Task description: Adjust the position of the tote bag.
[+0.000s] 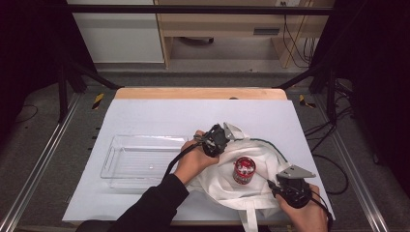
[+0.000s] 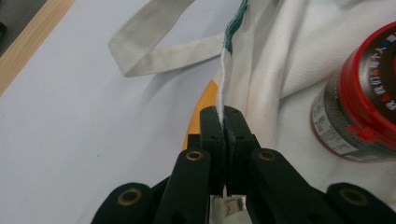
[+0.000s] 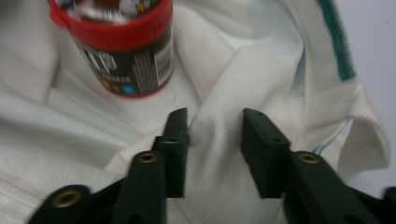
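A white cloth tote bag point(image 1: 220, 181) lies crumpled on the table's near right. A jar with a red lid point(image 1: 244, 170) stands on its fabric. My left gripper point(image 1: 223, 140) is at the bag's far-left edge. In the left gripper view it point(image 2: 224, 119) is shut on the bag's thin white hem point(image 2: 223, 74), with the jar point(image 2: 359, 107) to the right. My right gripper point(image 1: 274, 183) is at the bag's near-right side. In the right gripper view it point(image 3: 215, 135) stands open astride a raised fold of cloth point(image 3: 217, 116), and the jar point(image 3: 121, 46) is just beyond.
An empty clear plastic tray point(image 1: 113, 145) sits left of the bag. One bag strap point(image 2: 154, 51) trails onto the white table cover point(image 1: 159, 116), and another strap point(image 1: 250, 217) hangs over the near edge. Something orange point(image 2: 205, 105) peeks from under the bag. Green trim point(image 3: 334, 42) lines the bag's rim.
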### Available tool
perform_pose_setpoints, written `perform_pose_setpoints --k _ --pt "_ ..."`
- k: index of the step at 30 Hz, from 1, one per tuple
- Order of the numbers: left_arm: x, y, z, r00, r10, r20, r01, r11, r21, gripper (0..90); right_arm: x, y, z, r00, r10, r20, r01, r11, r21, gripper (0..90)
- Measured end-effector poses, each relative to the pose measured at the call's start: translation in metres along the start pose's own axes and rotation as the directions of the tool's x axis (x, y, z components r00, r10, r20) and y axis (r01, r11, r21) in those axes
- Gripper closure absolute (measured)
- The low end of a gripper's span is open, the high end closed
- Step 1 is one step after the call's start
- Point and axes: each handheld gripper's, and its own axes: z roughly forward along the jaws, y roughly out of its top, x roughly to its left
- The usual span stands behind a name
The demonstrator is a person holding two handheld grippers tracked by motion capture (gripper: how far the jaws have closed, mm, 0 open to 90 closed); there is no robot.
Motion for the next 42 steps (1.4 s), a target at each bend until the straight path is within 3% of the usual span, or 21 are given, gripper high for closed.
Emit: perform_pose_setpoints --k 2,4,14,18,19,22,25,27,29,32,34,38,41,42 --pt "0.002 -0.001 0.001 0.9999 -0.005 -0.01 0.005 1.0 -0.001 88.7 0.0 -0.003 0.0 1.0 -0.002 0.005 0.002 1.0 0.008 84.8" --pt "0.004 -0.001 0.002 0.9999 -0.006 -0.011 0.006 1.0 0.005 88.7 -0.003 -0.005 -0.002 1.0 -0.001 0.005 0.001 1.0 0.006 89.4" --pt "0.01 -0.007 0.008 0.9995 -0.017 -0.025 0.018 0.9985 0.051 88.7 -0.008 -0.017 -0.007 0.9998 0.015 -0.015 -0.015 1.0 0.025 90.0" --pt "0.008 -0.007 0.006 0.9993 -0.032 -0.021 0.032 0.999 0.03 88.3 -0.009 -0.019 -0.005 0.9996 0.004 -0.028 -0.004 1.0 0.001 89.8" --pt "0.007 -0.007 0.002 0.9989 -0.043 -0.019 0.043 0.9991 -0.003 87.5 -0.009 -0.019 -0.006 0.9994 0.008 -0.035 -0.008 1.0 -0.004 88.6" --pt "0.004 -0.008 -0.012 0.9978 -0.055 -0.037 0.053 0.9965 -0.065 75.0 -0.007 -0.015 -0.012 0.9997 0.002 -0.024 -0.003 0.998 -0.069 75.3" --pt "0.0 -0.012 -0.037 0.9989 -0.043 -0.017 0.041 0.9913 -0.125 72.7 -0.006 -0.008 -0.02 0.9995 -0.02 -0.025 0.018 0.993 -0.114 62.3" --pt "-0.005 -0.015 -0.051 0.9995 -0.03 0.01 0.032 0.9864 -0.162 72.2 -0.006 -0.001 -0.022 0.9991 -0.039 -0.019 0.036 0.993 -0.109 58.3" --pt "-0.012 -0.018 -0.065 0.9991 -0.023 0.036 0.029 0.9802 -0.196 70.4 -0.006 0.007 -0.023 0.998 -0.055 -0.032 0.051 0.992 -0.112 47.7" --pt "-0.026 -0.027 -0.082 0.9976 0.031 0.062 -0.016 0.9741 -0.226 64.7 -0.007 0.024 -0.022 0.9972 -0.058 -0.047 0.052 0.992 -0.111 33.1" --pt "-0.035 -0.036 -0.088 0.9943 0.046 0.097 -0.022 0.9734 -0.228 58.2 -0.008 0.038 -0.022 0.9951 -0.071 -0.068 0.062 0.99 -0.127 24.6" --pt "-0.054 -0.054 -0.092 0.9864 0.085 0.14 -0.049 0.9679 -0.246 51.2 -0.006 0.062 -0.017 0.9915 -0.1 -0.084 0.088 0.987 -0.134 17.5" --pt "-0.069 -0.058 -0.081 0.9688 0.115 0.219 -0.058 0.9665 -0.25 47.2 -0.002 0.079 -0.007 0.9841 -0.117 -0.134 0.1 0.987 -0.122 13.4" --pt "-0.072 -0.059 -0.079 0.9666 0.124 0.224 -0.066 0.9661 -0.25 44.3 -0.001 0.084 -0.003 0.9796 -0.143 -0.141 0.126 0.984 -0.126 12.6"
